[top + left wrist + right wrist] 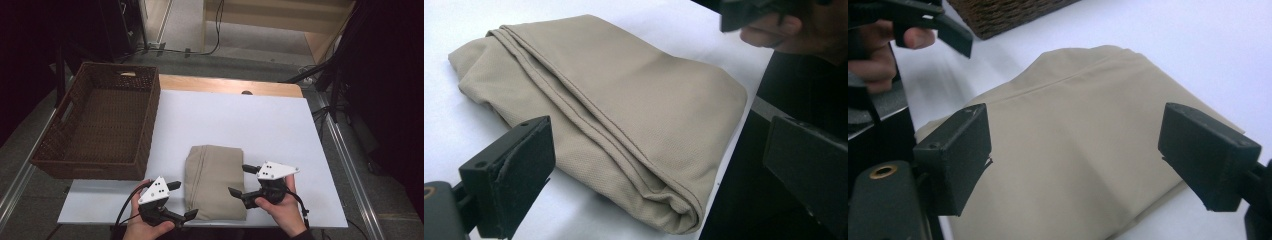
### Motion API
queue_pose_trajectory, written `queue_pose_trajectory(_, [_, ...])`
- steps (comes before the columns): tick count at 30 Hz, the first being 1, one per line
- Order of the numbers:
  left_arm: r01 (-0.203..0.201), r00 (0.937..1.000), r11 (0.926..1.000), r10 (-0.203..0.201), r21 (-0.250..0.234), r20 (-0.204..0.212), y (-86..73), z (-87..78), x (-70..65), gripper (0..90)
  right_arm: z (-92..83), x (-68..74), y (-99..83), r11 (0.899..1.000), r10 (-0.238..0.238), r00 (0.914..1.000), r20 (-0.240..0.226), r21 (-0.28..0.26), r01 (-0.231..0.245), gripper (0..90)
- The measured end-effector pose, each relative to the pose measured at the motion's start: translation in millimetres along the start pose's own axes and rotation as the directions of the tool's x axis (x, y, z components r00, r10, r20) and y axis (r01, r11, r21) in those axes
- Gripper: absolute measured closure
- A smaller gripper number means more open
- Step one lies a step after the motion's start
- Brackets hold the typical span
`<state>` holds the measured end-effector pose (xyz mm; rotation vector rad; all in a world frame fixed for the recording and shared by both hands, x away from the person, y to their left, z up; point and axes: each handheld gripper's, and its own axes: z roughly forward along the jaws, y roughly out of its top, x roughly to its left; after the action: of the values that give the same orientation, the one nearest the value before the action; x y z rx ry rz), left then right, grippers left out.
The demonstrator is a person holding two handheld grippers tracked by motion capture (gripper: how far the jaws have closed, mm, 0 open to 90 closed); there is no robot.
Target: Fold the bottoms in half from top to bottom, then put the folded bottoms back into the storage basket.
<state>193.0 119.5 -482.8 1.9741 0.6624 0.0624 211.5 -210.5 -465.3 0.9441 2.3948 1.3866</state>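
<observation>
A folded beige cloth (215, 180) lies flat on the white table (250, 120) near its front edge, with a stitched seam running along it (589, 120). My left gripper (183, 200) is at the cloth's front left corner. Its jaws stand wide open, and the cloth (634, 100) lies ahead of them, untouched. At the cloth's right edge my right gripper (239, 180) is open too. Its jaws hover just above the fabric (1073, 130) without pressing it. A hand holds each gripper.
A dark brown wicker basket (100, 165) with nothing in it stands at the table's left, just behind my left hand. Bare white tabletop stretches behind and to the right of the cloth. Cables and dark stands lie on the floor beyond the table.
</observation>
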Motion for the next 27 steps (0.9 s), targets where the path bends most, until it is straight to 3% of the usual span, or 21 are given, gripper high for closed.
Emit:
queue_pose_trajectory(4, [0.004, 1.0, 1.0, -0.004, 0.004, 0.004, -0.7, 0.0, 0.6, 0.0, 5.5, -11.9, 7.2, 1.0, 0.004, 1.0, 0.002, 0.002, -0.004, 8.7])
queue_pose_trajectory(16, [0.001, 1.0, 1.0, -0.001, 0.008, 0.001, -2.9, -1.3, 0.0, 0.0, 19.9, -32.9, 16.7, 1.0, 0.014, 0.9998, 0.014, 0.02, -0.014, 8.7])
queue_pose_trajectory(27, [0.005, 1.0, 0.9999, -0.005, 0.01, 0.003, -4.4, -2.4, 1.5, 0.0, 34.2, -48.8, 24.8, 0.999, 0.003, 0.9999, -0.017, 0.042, -0.002, 8.7])
